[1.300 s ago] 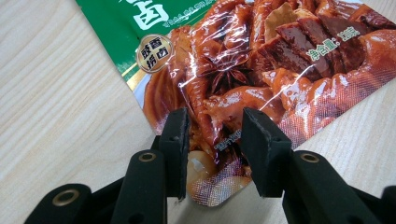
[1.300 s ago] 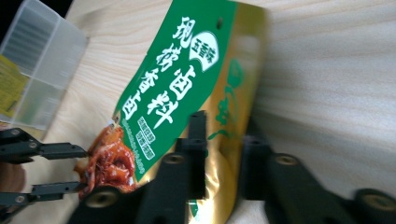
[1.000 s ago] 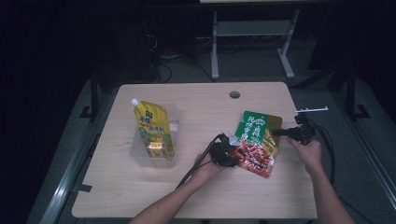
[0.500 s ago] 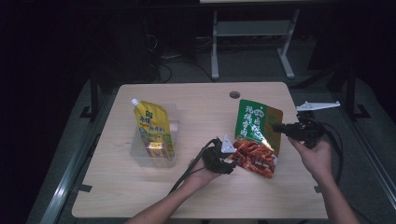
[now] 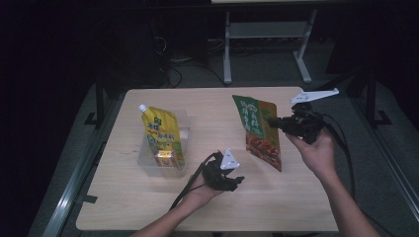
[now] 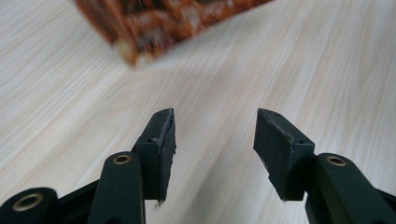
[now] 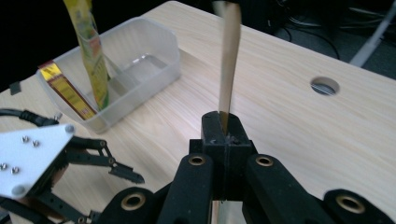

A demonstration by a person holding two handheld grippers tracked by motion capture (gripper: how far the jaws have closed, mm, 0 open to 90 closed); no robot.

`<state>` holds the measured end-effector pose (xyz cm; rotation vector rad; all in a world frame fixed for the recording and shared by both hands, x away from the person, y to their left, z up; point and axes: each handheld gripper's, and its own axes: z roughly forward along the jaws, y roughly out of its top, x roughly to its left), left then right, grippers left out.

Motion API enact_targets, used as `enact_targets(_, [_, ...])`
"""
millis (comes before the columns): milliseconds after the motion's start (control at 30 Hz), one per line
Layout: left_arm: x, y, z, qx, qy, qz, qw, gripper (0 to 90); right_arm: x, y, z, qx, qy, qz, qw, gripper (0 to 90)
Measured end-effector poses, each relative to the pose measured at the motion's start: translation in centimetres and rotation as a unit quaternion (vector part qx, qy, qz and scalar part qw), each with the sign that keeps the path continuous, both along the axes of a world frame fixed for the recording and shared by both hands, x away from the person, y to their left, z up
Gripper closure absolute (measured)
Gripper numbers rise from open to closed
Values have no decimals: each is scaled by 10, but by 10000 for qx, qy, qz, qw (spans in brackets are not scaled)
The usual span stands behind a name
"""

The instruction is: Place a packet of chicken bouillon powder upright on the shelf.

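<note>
Snack pouch (image 5: 259, 131), pinched at its edge by the right gripper (image 5: 274, 122), hangs lifted above the wooden table (image 5: 207, 103), long axis tilted, green end up, red end down toward the open, empty left gripper (image 5: 236, 181).

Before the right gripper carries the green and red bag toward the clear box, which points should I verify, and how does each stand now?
1. Right gripper shut on the snack bag: ok; the right gripper view shows the jaws closed on its edge.
2. Bag lifted off the table: cannot tell; its lower corner sits low.
3. Left gripper open and holding nothing: ok.
4. Left gripper out of the path to the clear box: not ok; it sits between bag and box.
5. Room in the box: cannot tell; a yellow pouch and a small carton stand in it.
</note>
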<state>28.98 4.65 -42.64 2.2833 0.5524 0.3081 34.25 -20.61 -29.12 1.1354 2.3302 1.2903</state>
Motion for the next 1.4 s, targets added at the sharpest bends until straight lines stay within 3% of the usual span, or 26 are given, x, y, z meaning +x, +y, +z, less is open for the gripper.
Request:
enact_targets(167, [-1, 11, 0, -43, -44, 54, 10000, 467, 8, 20, 12, -95, -139, 80, 9998, 900])
enact_targets(500, [-8, 27, 5, -111, -85, 40, 9999, 444, 23, 63, 42, 57, -356, 434, 9984, 900])
enact_targets(633, [-12, 33, 6, -168, -25, 3, 9999, 423, 32, 88, 52, -9, -505, 591, 9970, 900])
enact_targets(800, [-15, 41, 7, -226, 4, -23, 9997, 402, 42, 112, 58, -22, -571, 711, 9958, 900])
enact_targets(1033, [-23, 57, 14, -465, -3, 62, 9989, 394, 60, 136, 63, 132, -632, 859, 9942, 900])
enact_targets(1100, [-24, 61, 16, -389, -79, 45, 9992, 393, 65, 144, 66, 165, -661, 865, 9939, 900])
enact_targets(1400, [-27, 72, 9, -364, -6, 94, 9993, 391, 87, 186, 62, 194, -628, 1032, 9925, 900])
